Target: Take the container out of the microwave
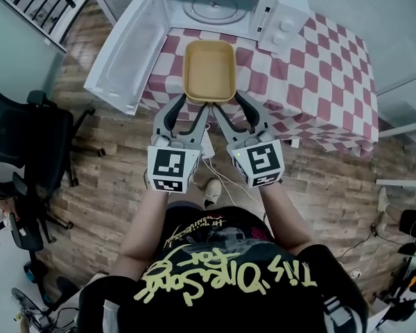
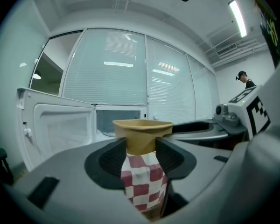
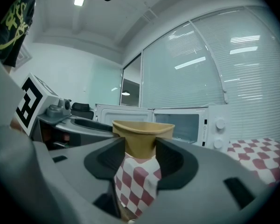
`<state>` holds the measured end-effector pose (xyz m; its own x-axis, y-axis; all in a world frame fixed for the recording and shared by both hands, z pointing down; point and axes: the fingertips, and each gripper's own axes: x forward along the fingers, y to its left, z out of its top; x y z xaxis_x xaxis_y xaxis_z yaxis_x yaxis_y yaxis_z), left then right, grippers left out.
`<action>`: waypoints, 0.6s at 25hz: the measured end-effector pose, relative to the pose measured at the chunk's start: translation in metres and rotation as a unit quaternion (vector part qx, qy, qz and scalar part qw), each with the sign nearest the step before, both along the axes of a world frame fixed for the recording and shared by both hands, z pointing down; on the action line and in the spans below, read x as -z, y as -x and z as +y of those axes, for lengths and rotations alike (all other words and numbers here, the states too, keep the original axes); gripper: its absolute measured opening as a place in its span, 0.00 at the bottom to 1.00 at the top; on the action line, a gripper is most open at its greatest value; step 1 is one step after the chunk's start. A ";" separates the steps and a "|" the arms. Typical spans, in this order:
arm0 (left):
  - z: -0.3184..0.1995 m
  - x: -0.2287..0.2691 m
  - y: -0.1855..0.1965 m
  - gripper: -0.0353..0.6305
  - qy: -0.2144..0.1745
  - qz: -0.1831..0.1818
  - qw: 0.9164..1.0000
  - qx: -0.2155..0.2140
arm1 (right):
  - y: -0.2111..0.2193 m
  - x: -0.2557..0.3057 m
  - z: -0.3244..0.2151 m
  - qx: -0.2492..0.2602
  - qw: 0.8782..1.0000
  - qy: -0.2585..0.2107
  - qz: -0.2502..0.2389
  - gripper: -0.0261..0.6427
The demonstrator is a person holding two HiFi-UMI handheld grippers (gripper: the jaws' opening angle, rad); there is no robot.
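Container (image 1: 209, 71) outside microwave (image 1: 225, 5), above near edge of table (image 1: 319, 75).

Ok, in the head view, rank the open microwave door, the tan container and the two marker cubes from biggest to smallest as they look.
1. microwave door
2. container
3. left marker cube and right marker cube: these two look alike, so no ranking between them. Both sit nearer the camera, so their true size is unsure.

The left gripper (image 2: 141, 147) clamped on the tan container (image 2: 142, 129).
Its dark pads (image 2: 113, 158) pressed both sides of the container's wall above a red-checked tablecloth (image 2: 142, 183); behind stood the white microwave (image 2: 120, 120), its door (image 2: 60, 125) swung open at left.
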<state>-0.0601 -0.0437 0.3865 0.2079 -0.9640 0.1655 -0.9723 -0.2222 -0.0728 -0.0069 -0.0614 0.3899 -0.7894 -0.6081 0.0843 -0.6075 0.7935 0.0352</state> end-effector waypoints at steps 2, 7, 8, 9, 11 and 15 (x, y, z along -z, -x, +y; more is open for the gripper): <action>0.004 0.001 0.000 0.35 -0.001 0.001 1.000 -0.001 | 0.000 0.001 0.004 0.000 1.000 -0.001 0.000 0.35; 0.010 0.002 0.004 0.35 -0.007 0.002 1.000 -0.002 | 0.002 0.004 0.010 -0.003 1.000 -0.008 0.001 0.35; 0.011 0.002 0.004 0.35 -0.008 0.002 1.000 -0.003 | 0.002 0.004 0.012 -0.004 1.000 -0.009 0.000 0.35; 0.013 0.003 0.003 0.35 -0.009 0.002 1.000 -0.004 | 0.001 0.005 0.014 -0.005 1.000 -0.009 0.000 0.35; 0.015 0.005 0.001 0.35 -0.012 0.003 1.000 -0.008 | -0.001 0.007 0.017 -0.010 1.000 -0.010 -0.001 0.35; 0.020 0.012 -0.001 0.35 -0.017 0.002 1.000 -0.017 | -0.003 0.013 0.022 -0.018 1.000 -0.014 -0.004 0.35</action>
<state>-0.0595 -0.0232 0.3747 0.2405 -0.9618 0.1311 -0.9648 -0.2517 -0.0767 -0.0038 -0.0389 0.3767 -0.7673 -0.6385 0.0604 -0.6364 0.7696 0.0512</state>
